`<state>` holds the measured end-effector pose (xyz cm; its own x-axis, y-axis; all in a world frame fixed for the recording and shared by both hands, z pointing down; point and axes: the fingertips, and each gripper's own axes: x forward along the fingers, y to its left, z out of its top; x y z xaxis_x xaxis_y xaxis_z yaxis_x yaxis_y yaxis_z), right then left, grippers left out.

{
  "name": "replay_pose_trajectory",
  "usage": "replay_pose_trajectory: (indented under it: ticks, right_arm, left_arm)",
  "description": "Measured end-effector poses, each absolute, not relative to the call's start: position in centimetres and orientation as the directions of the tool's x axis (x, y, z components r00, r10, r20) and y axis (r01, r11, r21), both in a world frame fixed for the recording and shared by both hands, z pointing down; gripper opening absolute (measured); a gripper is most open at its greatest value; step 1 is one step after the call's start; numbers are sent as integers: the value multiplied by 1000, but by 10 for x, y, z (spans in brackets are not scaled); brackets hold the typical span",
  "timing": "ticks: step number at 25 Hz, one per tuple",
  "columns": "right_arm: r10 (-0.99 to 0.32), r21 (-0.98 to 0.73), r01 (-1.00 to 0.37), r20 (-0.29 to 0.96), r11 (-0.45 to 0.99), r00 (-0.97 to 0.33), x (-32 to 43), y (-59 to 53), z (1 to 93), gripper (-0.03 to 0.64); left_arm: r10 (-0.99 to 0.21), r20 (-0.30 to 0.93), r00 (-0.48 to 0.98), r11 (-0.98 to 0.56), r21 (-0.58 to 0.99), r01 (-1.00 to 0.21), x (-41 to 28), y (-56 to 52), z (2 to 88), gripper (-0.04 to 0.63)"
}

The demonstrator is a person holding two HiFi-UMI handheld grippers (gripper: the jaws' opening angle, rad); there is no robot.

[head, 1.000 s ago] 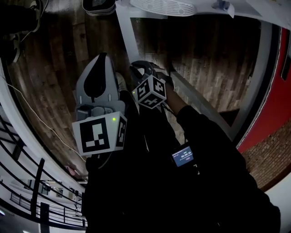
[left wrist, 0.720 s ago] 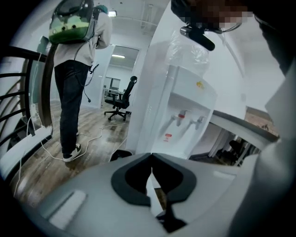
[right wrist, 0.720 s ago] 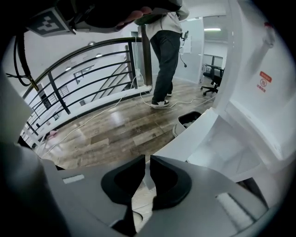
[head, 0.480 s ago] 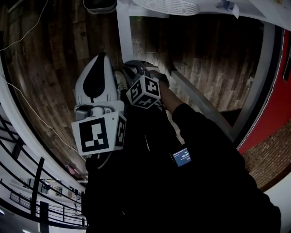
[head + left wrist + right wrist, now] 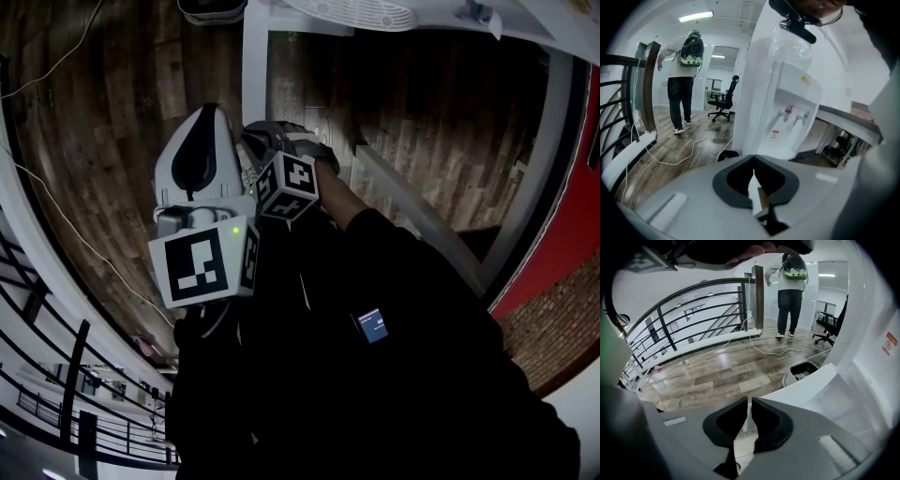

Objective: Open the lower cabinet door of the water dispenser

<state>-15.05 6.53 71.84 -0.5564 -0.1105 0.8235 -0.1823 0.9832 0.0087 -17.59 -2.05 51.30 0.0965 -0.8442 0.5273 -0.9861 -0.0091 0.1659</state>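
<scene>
So the right tongs (image 5: 749, 401) are nearly pressed together and pinching the thin white edge of the lower cabinet door (image 5: 820, 390). The door panel runs off to the right of them, standing over the wood floor (image 5: 717, 371). The left tongs (image 5: 753, 159) are pressed together at the tips with nothing in them, just hanging in the air and pointing at the water dispenser (image 5: 787, 108), taps in plain view. There's also a small bin (image 5: 804, 370) on the floor past the door, and a person (image 5: 684, 79) with a backpack further back.
</scene>
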Motion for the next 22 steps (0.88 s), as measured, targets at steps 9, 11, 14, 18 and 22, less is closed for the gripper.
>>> replay_pose_trajectory:
  ticks: [9, 11, 14, 18, 22]
  right_arm:
    - [-88, -28, -199, 832, 980, -547, -162, 66, 719, 31]
    - [-72, -39, -193, 840, 980, -538, -162, 65, 722, 29]
    - [-48, -53, -177, 851, 983, -523, -163, 61, 718, 6]
    - [-127, -25, -244, 801, 969, -585, -165, 37, 691, 2]
    - [-215, 50, -277, 766, 960, -606, -147, 21, 670, 0]
  left_arm:
    - [-859, 512, 12, 63, 129, -990, -198, -33, 518, 8]
    - [-866, 499, -4, 78, 127, -989, -202, -36, 515, 8]
    - [-871, 492, -9, 81, 124, -989, -202, -35, 512, 8]
    - [-866, 500, 7, 48, 97, -994, -196, -31, 513, 8]
    - [-863, 505, 4, 51, 95, -994, -194, -28, 509, 8]
